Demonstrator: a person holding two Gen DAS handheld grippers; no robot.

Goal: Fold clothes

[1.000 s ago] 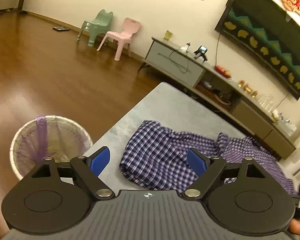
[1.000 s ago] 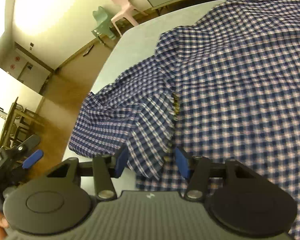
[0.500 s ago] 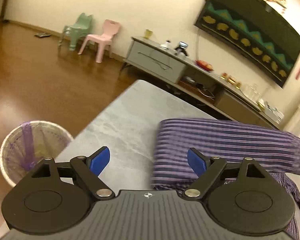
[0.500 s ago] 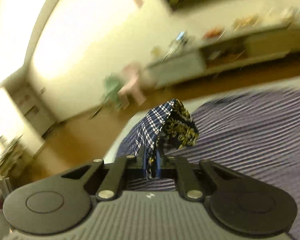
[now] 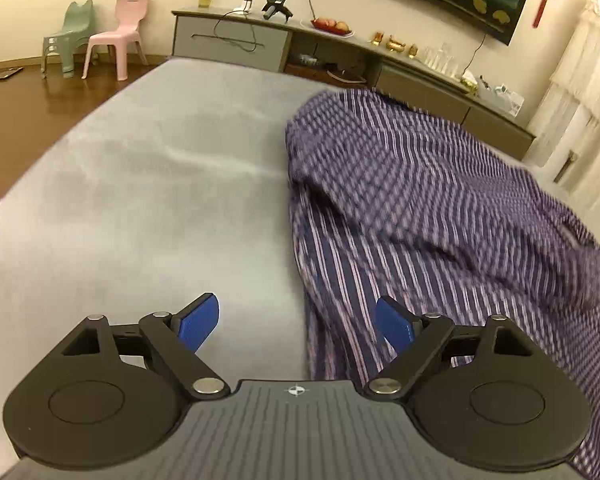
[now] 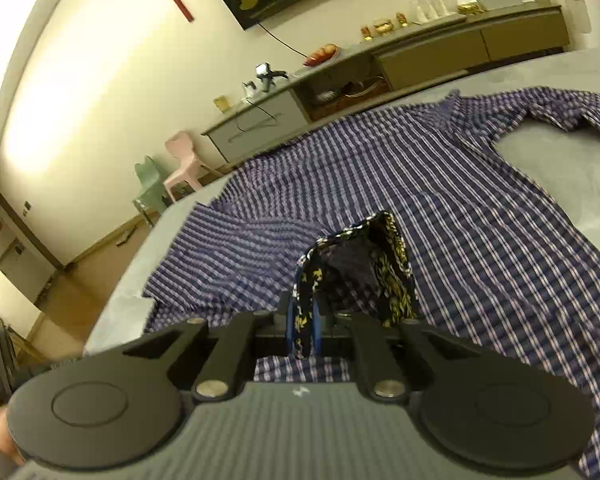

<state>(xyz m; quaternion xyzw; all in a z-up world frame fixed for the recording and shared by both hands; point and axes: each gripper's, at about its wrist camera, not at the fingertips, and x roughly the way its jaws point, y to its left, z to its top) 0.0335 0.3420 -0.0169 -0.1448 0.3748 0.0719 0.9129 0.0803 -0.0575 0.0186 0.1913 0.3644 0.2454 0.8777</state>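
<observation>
Right gripper (image 6: 304, 320) is pinching the cuff (image 6: 356, 264) of the checked shirt (image 6: 480, 240); left gripper (image 5: 296, 326) is hovering with jaws spread, empty.

The shirt is lying spread over the grey surface (image 5: 140, 184), beyond and under the right gripper, just right of the left one. To fold well, I'd judge the pinched sleeve should be travelling low across the body, kept taut and flat, while the free gripper is steadying the edge beside it.
</observation>
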